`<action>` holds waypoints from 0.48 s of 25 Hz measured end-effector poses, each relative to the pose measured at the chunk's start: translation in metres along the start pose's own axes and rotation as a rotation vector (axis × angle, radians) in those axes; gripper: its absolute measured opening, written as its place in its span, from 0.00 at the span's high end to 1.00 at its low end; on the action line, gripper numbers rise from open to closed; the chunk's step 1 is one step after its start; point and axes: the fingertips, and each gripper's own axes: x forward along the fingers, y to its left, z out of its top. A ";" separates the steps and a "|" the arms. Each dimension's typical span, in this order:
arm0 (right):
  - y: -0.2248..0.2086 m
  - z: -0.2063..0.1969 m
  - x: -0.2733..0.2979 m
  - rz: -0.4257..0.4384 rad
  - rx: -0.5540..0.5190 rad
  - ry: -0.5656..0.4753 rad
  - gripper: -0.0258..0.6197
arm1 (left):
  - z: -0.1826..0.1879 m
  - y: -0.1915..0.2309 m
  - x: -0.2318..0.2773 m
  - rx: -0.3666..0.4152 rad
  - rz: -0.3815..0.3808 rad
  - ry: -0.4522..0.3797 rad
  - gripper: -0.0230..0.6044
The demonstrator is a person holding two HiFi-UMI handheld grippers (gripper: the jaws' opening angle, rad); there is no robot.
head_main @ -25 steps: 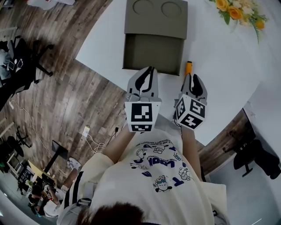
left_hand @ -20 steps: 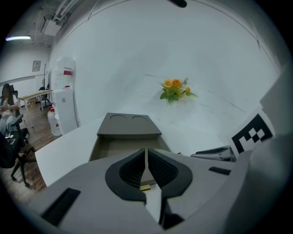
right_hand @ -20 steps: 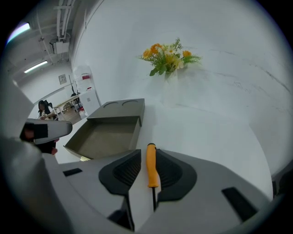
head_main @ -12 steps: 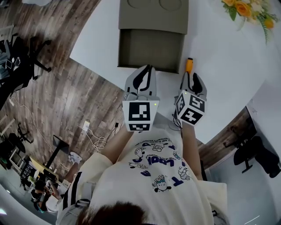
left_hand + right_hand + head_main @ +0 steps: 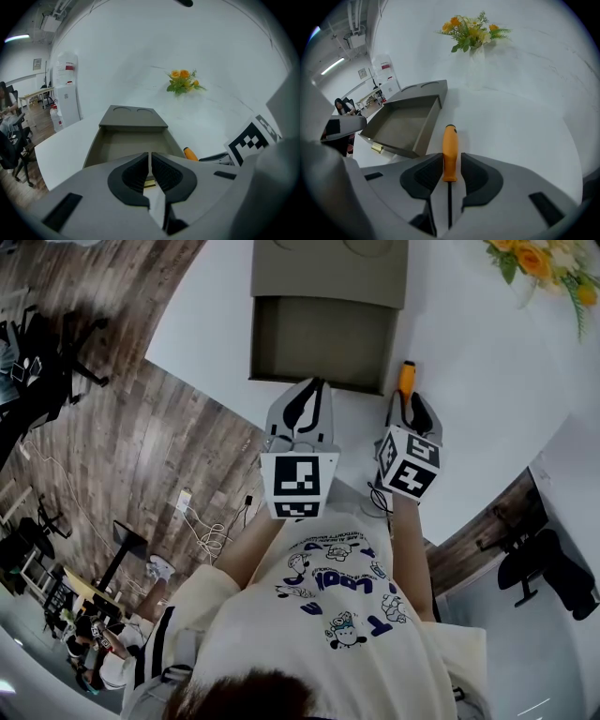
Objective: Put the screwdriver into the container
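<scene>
Left gripper [image 5: 313,385]: jaws all but together, nothing between them, tips at the near edge of the container [image 5: 319,334]. The container stands open on the white table [image 5: 478,362]. The screwdriver [image 5: 406,378] lies on the table just right of the container, orange handle pointing far. Right gripper [image 5: 410,399]: jaws have just been opening and stand wide, with the handle between them and the pads not pressing on it.

L gripper [image 5: 149,158] fingers [image 5: 132,176] together, empty. R gripper [image 5: 451,164] fingers [image 5: 423,177] just opened, screwdriver [image 5: 449,147] between, untouched. Both angled down.
</scene>
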 end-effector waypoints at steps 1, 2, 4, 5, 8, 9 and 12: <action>0.000 0.000 0.001 0.003 -0.004 0.005 0.75 | 0.000 0.000 0.000 -0.001 0.000 0.000 0.91; 0.000 0.000 0.001 0.007 -0.008 0.009 0.76 | 0.001 0.000 0.001 -0.002 0.001 0.000 0.91; 0.002 0.000 0.002 0.013 -0.019 0.014 0.79 | 0.001 0.001 0.001 -0.004 0.003 -0.001 0.91; 0.002 0.000 0.003 0.012 -0.028 0.016 0.79 | 0.001 0.002 0.002 -0.006 0.005 0.000 0.91; 0.002 -0.001 0.004 0.010 -0.037 0.023 0.79 | 0.000 0.004 0.002 -0.011 0.011 0.001 0.91; 0.002 -0.001 0.004 0.015 -0.029 0.027 0.79 | 0.000 0.005 0.002 -0.012 0.013 0.001 0.91; 0.002 -0.002 0.003 0.035 -0.006 0.036 0.80 | 0.000 0.005 0.001 -0.015 0.013 -0.001 0.91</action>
